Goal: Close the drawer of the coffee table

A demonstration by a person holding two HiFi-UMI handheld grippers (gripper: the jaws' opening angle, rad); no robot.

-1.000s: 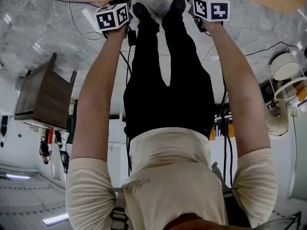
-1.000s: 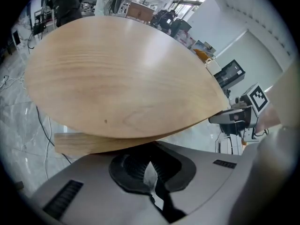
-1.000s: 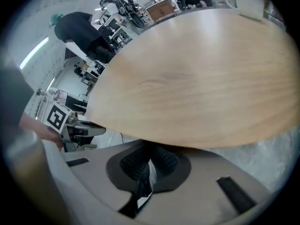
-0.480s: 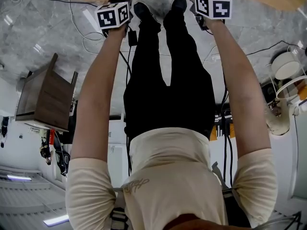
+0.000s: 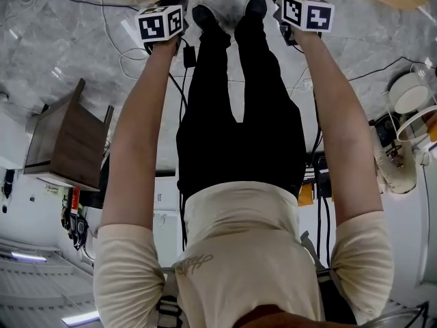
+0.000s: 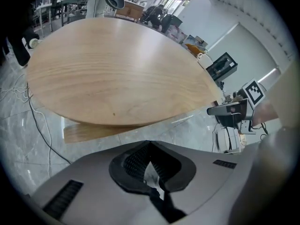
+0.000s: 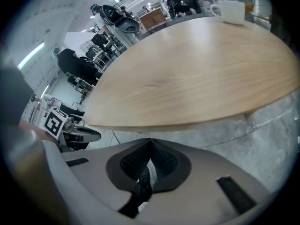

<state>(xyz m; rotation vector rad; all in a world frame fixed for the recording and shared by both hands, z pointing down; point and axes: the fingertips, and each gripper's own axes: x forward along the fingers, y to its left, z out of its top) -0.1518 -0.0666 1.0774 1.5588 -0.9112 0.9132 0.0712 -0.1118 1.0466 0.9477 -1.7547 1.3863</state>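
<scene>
as far as these views show, the closing is not yet under way, for neither claw touches the coffee table (image 6: 117, 74). the left claw (image 6: 151, 168) has its jaws pressed together on nothing, and the right claw (image 7: 149, 165) is likewise closed and empty. both hang just in front of the oval wooden top, near its edge and apart from it. in the head view the table is only a strip of light wood along the upper border, with the person's shoes (image 5: 203, 14) just below it.

the drawer itself is hard to find. in the left gripper view a wooden slab (image 6: 89, 132) juts out beneath the top, to the left. i judge it may be the open drawer or a lower shelf, and cannot tell which. if it is the drawer, it sticks out past the top's edge and all of the pushing is left to do. the right gripper view shows only the top's edge and grey marble floor (image 7: 262, 139) beneath it, with no drawer front.

a white cup (image 7: 230, 11) stands on the far side of the top. the table's legs cannot be made out. the head camera looks back past the person's own body, so torso and legs fill the middle and the table's front lies outside the frame. a dark wooden side table (image 5: 65, 139) stands well apart on the floor, to the left.
</scene>
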